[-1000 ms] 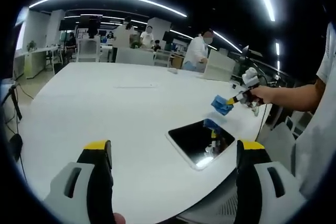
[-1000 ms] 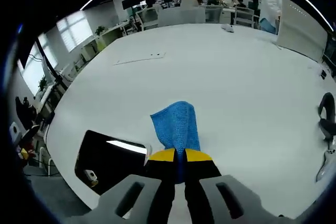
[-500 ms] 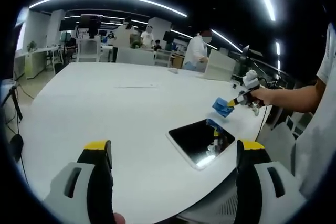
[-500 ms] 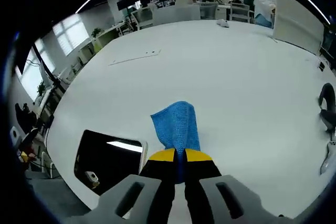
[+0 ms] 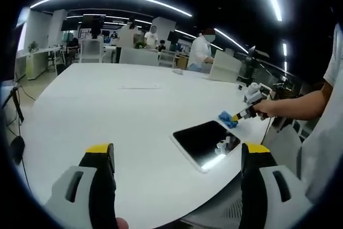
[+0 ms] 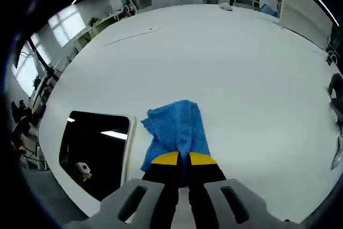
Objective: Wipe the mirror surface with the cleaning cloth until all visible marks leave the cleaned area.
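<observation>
- White tabletop [image 6: 252, 73] carries the mirror [image 6: 94, 151], no writing legible.
- Right gripper [image 6: 179, 159], jaws clamped on the cleaning cloth [image 6: 174, 130], just beside the mirror.
- Left gripper [image 5: 177, 151] hangs wide apart, holding nothing; its view catches the person's arm [image 5: 300, 105].

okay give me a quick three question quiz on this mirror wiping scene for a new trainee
1. True or false: the right gripper is shut on the blue cloth.
2. Is the cloth on the mirror or on the white table beside it?
3. Is the left gripper open or shut?

Key:
1. True.
2. It touches the table beside the mirror's edge.
3. Open, holding nothing.
</observation>
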Demonstrator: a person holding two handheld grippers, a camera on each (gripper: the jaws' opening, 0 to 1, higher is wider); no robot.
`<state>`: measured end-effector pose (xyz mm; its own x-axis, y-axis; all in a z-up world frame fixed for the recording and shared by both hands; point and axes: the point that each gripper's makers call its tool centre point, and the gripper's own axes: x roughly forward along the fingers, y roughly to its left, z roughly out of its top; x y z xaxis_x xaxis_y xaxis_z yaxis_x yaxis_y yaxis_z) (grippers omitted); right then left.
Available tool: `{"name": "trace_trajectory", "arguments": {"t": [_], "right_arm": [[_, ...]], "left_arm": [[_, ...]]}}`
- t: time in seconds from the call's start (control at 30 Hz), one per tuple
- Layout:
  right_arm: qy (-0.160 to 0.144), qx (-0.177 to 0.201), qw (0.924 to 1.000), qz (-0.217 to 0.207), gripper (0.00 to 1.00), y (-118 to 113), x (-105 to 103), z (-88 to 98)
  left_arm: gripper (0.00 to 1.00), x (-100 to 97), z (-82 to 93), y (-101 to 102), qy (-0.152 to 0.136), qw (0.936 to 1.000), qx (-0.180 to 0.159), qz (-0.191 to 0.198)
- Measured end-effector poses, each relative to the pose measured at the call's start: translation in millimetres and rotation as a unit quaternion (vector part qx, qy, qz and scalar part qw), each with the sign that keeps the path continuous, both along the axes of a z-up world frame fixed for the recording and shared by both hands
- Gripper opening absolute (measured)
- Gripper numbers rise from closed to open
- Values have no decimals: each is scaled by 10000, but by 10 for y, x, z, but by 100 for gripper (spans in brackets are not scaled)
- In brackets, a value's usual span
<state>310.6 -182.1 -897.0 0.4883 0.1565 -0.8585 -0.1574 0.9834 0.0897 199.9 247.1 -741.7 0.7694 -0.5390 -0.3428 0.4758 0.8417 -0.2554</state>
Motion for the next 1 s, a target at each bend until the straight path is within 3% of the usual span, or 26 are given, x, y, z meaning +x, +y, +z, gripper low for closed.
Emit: {"name": "trace_trajectory", "arguments": {"t": [0.07, 0.3, 0.37, 0.57, 0.67, 0.73, 0.9, 0.93, 1.0], "right_arm": [[-230, -88, 9994, 251, 0, -2, 60, -17], [-197, -156, 9992, 309, 0, -4, 41, -19], [-189, 70, 9998, -34, 0, -6, 44, -23], [-328, 14, 9993, 170, 4, 32, 6, 20], [-446, 215, 9986, 174, 19, 106, -43, 135], [-864, 204, 9956, 314, 30, 115, 26, 275], [-1496, 280, 9879, 283, 56, -1, 121, 563], [-1690, 271, 9844, 406, 64, 2, 144, 625], [-2283, 58, 9702, 814, 79, -3, 195, 786]], "left_arm": [[99, -8, -3, 5, 11, 10000, 5, 10], [99, -19, 0, 8, 13, 10000, 2, 32], [99, -17, 16, 1, -8, 10000, -10, 41], [99, -22, 13, 2, -12, 10000, 3, 27], [99, -15, 29, 7, -35, 10000, -11, 39], [99, -15, 33, 4, -46, 10000, -8, 35], [99, -11, 23, -8, -59, 10000, -13, 38], [99, -8, 15, -8, -52, 10000, -13, 42], [99, -3, 8, -15, -62, 10000, 2, 28]]}}
